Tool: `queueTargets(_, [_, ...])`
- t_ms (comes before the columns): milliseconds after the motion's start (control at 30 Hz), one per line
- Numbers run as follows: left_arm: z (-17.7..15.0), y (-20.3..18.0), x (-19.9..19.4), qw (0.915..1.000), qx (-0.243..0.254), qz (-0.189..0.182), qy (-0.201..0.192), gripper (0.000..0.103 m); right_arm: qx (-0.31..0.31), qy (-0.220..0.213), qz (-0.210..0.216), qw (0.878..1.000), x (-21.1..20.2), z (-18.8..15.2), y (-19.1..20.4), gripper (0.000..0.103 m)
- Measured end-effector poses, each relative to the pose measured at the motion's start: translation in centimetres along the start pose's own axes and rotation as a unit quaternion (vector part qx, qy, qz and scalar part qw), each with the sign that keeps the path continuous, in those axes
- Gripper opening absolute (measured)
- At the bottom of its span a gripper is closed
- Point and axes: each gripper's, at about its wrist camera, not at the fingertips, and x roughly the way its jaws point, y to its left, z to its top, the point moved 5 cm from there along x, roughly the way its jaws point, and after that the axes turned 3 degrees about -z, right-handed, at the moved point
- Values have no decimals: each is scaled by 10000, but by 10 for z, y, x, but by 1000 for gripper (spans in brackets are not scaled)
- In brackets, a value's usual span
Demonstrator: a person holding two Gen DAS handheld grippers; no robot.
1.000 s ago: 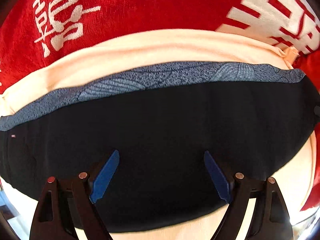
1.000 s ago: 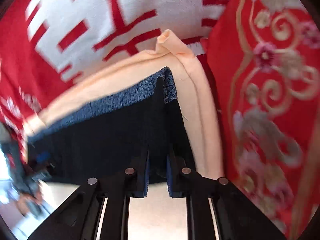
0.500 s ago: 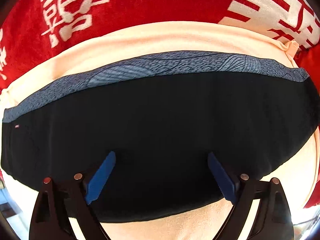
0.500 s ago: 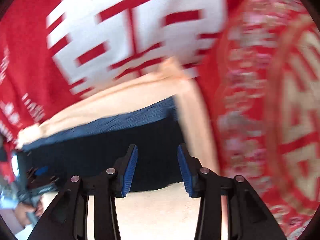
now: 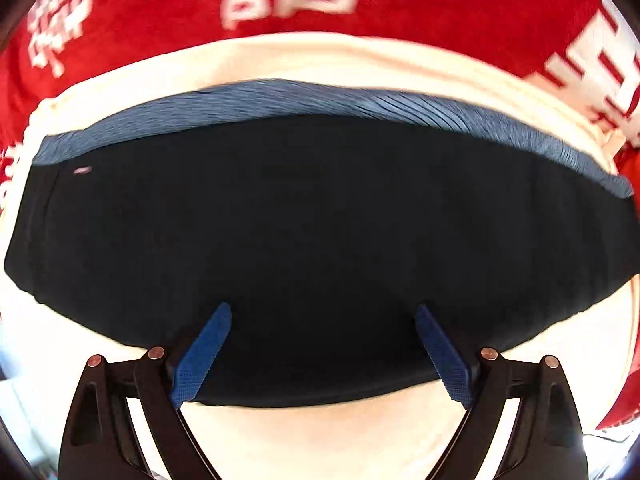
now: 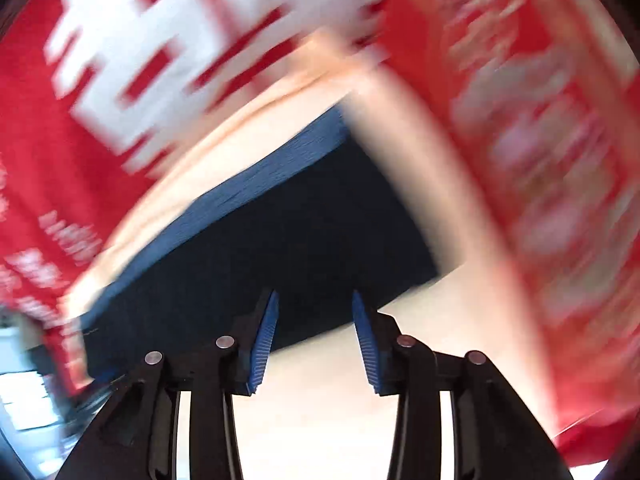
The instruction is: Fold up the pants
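The folded dark pants (image 5: 320,220) lie flat on a cream cloth (image 5: 320,440), with their blue patterned waistband (image 5: 280,100) along the far edge. My left gripper (image 5: 322,310) points down over the near part of the pants. It is open wide, with nothing pinched between its blue pads (image 5: 204,352). In the blurred right wrist view, the pants (image 6: 300,232) show their right end and near edge. My right gripper (image 6: 314,296) hovers at that near edge, open, its pads (image 6: 264,344) apart and clear of the fabric.
A red bedspread (image 5: 440,12) with white characters lies under the cream cloth and beyond it. A red patterned cover (image 6: 560,160) runs along the right side. At the lower left of the right wrist view, a blurred strip of room (image 6: 24,392) marks the bed's edge.
My right gripper, earlier shut on the pants' right edge, has opened and drawn back off it. My left gripper has spread a little wider and slid sideways over the pants.
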Motion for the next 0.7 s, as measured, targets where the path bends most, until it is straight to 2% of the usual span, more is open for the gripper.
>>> queueTargets(67, [0,28,-13,9998,26,-19,-187,94,-153,342,671,9970,11,-37,44,43])
queueTargets(200, [5,99,-27,9992,-68,184,-334,94,-346,1099,1831,9763,52,-125,146,44])
queueTargets(367, [17,191,-36,9964,-151,599,-585,94,-218,1631,2452,9554,112,-211,231,44])
queueTargets(500, [20,254,-22,9946,-36,894,-517,94,-175,1646,2481,9545,149,-224,261,44])
queueTargets(567, [10,266,-4,9961,-1,688,-559,96,-117,1571,2485,9557,157,-222,261,44])
queueTargets(700, [17,285,-6,9965,100,395,-731,99,303,1515,2636,9522,177,-218,269,43])
